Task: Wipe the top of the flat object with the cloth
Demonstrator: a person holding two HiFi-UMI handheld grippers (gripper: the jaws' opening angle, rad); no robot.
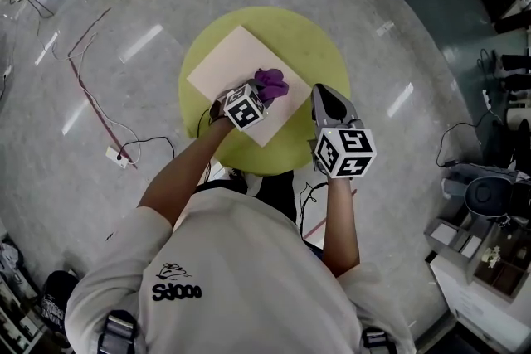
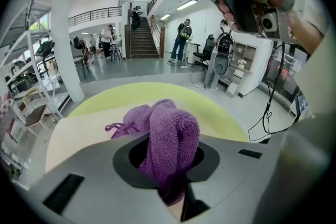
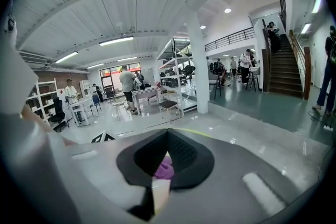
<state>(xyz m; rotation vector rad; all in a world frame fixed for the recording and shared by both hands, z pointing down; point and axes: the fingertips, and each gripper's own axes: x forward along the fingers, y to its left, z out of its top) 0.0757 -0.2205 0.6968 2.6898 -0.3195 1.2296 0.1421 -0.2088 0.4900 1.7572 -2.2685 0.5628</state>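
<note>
A purple cloth [image 1: 271, 84] lies bunched on the near right part of a flat beige board [image 1: 226, 64], which rests on a round yellow-green table [image 1: 319, 41]. My left gripper [image 1: 262, 92] is shut on the cloth; in the left gripper view the cloth [image 2: 170, 131] bulges up between the jaws over the board [image 2: 73, 131]. My right gripper [image 1: 324, 93] hovers just right of the board over the table, shut and holding nothing. Through its narrow slit in the right gripper view [image 3: 164, 165], a bit of the purple cloth [image 3: 166, 169] shows.
Cables and a white power strip [image 1: 117, 155] lie on the shiny floor left of the table. Shelving and equipment [image 1: 485, 240] stand at the right. People and a staircase [image 2: 142, 42] are far off in the hall.
</note>
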